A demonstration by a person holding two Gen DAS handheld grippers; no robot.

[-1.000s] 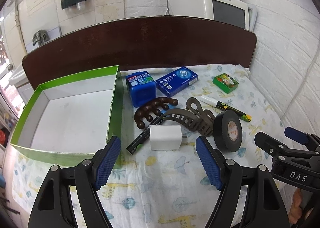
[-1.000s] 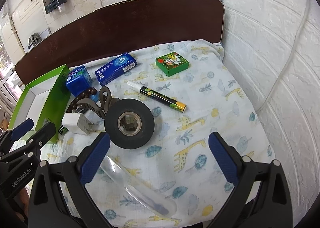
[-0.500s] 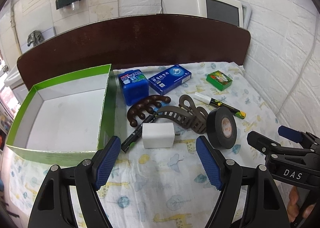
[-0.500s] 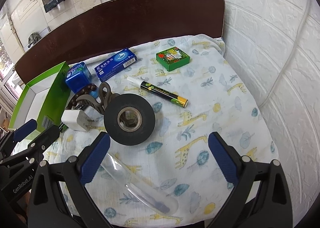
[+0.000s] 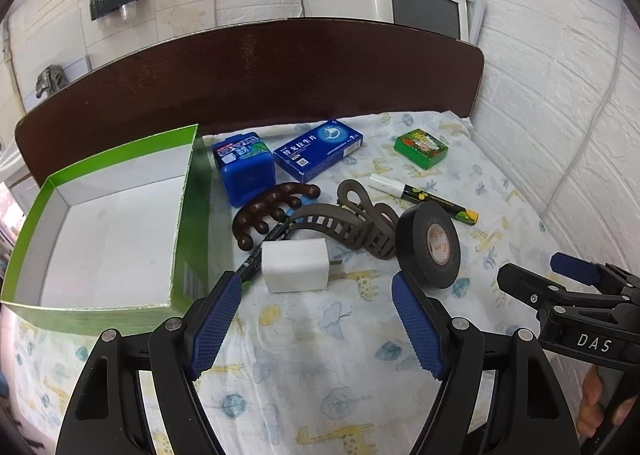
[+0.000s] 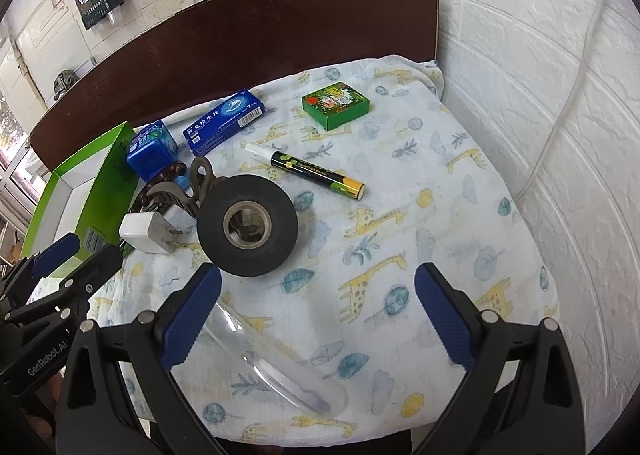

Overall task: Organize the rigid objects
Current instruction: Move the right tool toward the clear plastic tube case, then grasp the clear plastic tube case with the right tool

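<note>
Both grippers, left [image 5: 316, 319] and right [image 6: 316, 319], hang wide apart, holding nothing. Box [image 5: 108, 231] is bare inside; charger [image 5: 294, 265], tape [image 6: 247, 225] and pen [image 6: 306, 171] lie beside it on the cloth [image 6: 400, 247]. Nothing packed yet.

The left gripper [image 5: 316, 319] hangs wide open over the animal-print cloth [image 5: 320, 335], just in front of a white square plug [image 5: 294, 265], beside an empty green cardboard box [image 5: 100, 239].
</note>
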